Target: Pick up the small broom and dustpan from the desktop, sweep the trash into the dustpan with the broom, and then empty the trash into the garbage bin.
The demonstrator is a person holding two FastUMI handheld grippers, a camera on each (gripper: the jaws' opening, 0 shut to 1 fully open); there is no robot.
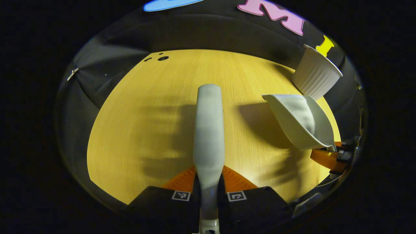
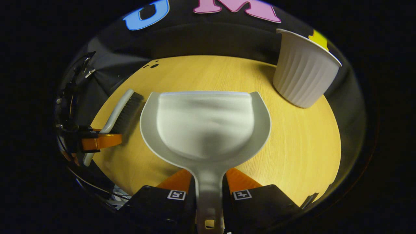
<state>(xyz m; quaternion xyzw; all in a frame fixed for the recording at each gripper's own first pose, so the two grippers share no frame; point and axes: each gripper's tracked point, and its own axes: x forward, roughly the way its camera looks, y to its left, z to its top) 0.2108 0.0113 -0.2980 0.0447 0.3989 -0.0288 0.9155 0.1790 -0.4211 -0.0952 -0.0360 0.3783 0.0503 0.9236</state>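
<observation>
The left gripper (image 1: 209, 182) is clamped on the handle of the small broom (image 1: 208, 130), both orange fingers pressing its sides; the broom runs straight forward above the wooden surface (image 1: 136, 130). In the right gripper view the broom's dark bristles (image 2: 128, 112) face the dustpan's left rim, just beside it.

The right gripper (image 2: 208, 183) is clamped on the handle of the dustpan (image 2: 204, 126), whose open mouth points toward the far edge of the surface — no trash can be made out inside the pan. From the left gripper view the dustpan is tilted, off to the right of the broom.

The white ribbed garbage bin (image 2: 304, 74) stands at the far right edge of the surface, near the dustpan's front corner. The middle and left of the surface — out to the curved near edge — lie open.
</observation>
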